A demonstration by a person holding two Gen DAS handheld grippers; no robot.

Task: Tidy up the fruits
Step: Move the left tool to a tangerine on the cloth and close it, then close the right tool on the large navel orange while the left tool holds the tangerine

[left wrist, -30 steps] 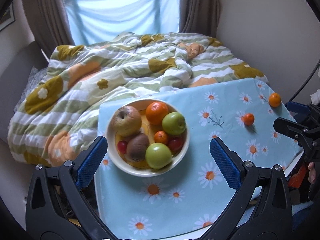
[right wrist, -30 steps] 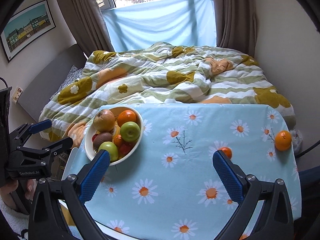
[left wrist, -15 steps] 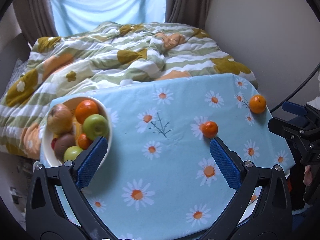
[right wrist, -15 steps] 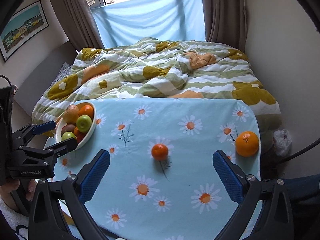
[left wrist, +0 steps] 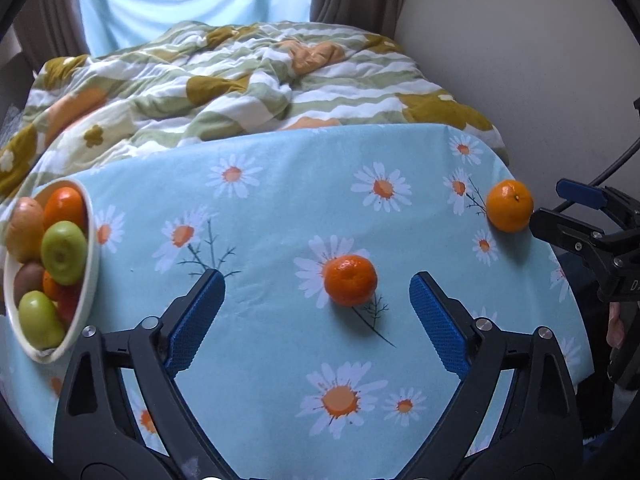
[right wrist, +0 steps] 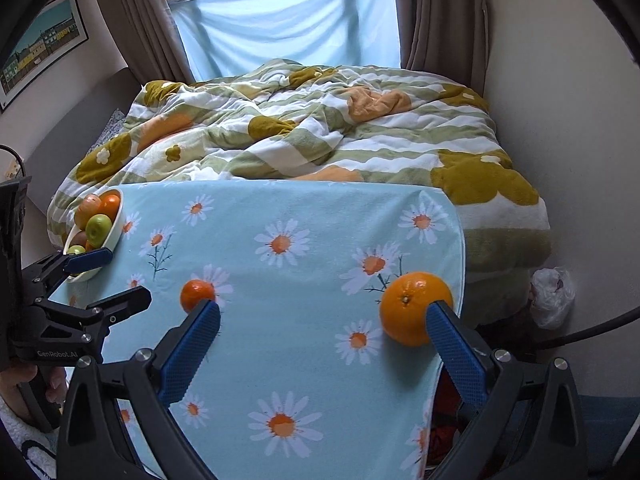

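Both grippers, left [left wrist: 316, 284] and right [right wrist: 322, 318], hover wide open above the table [left wrist: 280, 208], a right finger hiding part of the orange [right wrist: 412, 306].

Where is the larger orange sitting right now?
The larger orange sits on the daisy tablecloth near its right edge, just ahead of the right tool, apart from the small tangerine nearer the middle.

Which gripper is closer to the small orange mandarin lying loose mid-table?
Left. The left gripper is open just short of the small orange mandarin; the right gripper, also open, faces the larger orange by the table edge.
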